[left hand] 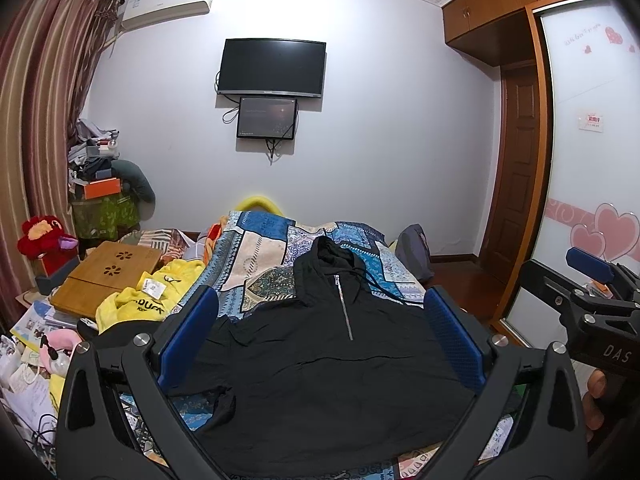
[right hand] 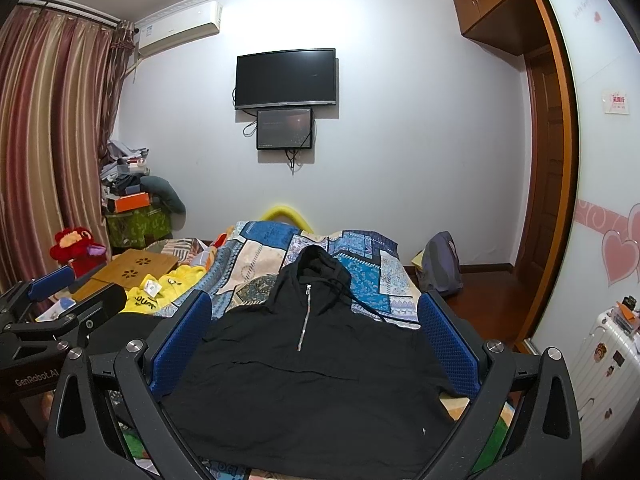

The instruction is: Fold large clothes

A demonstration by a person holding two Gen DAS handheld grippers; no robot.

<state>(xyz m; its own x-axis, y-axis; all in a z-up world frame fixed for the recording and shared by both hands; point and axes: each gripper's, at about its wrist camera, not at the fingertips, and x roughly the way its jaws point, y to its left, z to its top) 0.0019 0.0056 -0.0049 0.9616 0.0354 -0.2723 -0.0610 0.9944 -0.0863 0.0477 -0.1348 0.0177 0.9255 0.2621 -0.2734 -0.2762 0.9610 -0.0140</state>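
From your left wrist, the left gripper (left hand: 320, 328) hangs with jaws apart over a black hoodie (left hand: 320, 360) lying flat and unfolded on the bed (left hand: 264, 248); from your right wrist, the right gripper (right hand: 316, 332) likewise gapes empty, so folding looks unstarted.

Your black hoodie (left hand: 320, 360) lies spread front-up on the patchwork-patterned bedspread (left hand: 260, 248), hood (left hand: 332, 254) pointing toward the far wall, silver half-zip (left hand: 344, 306) closed down the chest, drawstrings trailing to one side, fabric lightly creased across the body.
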